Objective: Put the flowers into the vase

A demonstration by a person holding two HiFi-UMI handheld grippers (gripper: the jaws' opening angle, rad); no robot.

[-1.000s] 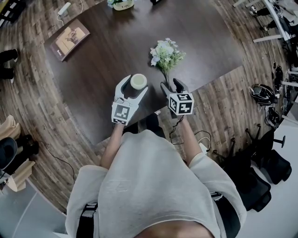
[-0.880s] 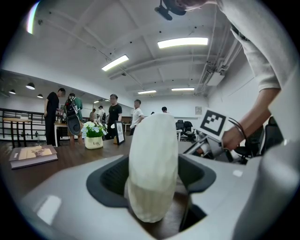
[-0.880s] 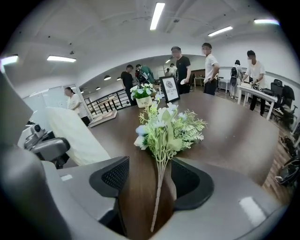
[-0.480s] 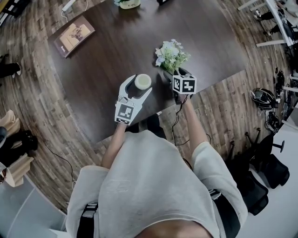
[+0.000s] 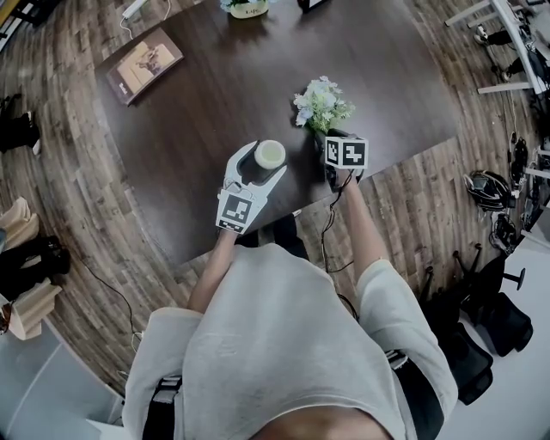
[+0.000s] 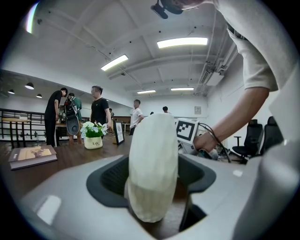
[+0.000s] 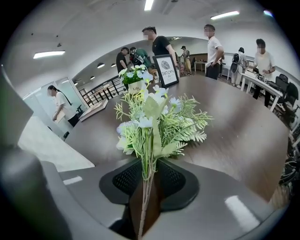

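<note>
A bunch of white and green artificial flowers [image 5: 322,103] lies on the dark wooden table [image 5: 198,112], stems toward me. My right gripper [image 5: 326,139] points steeply down at the stems. In the right gripper view its jaws have just been closing and now pinch the thin stems [image 7: 149,183], with the blooms [image 7: 154,122] fanning out beyond the right gripper [image 7: 149,174]. A cream vase [image 5: 269,155] stands upright near the table's front edge. My left gripper [image 5: 256,165] is shut on the vase [image 6: 152,154], whose body fills the gap in the left gripper [image 6: 152,180].
A book [image 5: 144,64] lies at the table's far left. A small potted plant [image 5: 245,7] and a framed sign [image 7: 166,70] stand at the far edge. Several people stand beyond the table. The table's right edge [image 5: 404,150] runs close behind the right gripper.
My right gripper moved forward and down from the table's front edge to the flower stems, and its jaws closed round them. The left gripper and the vase stayed put.
</note>
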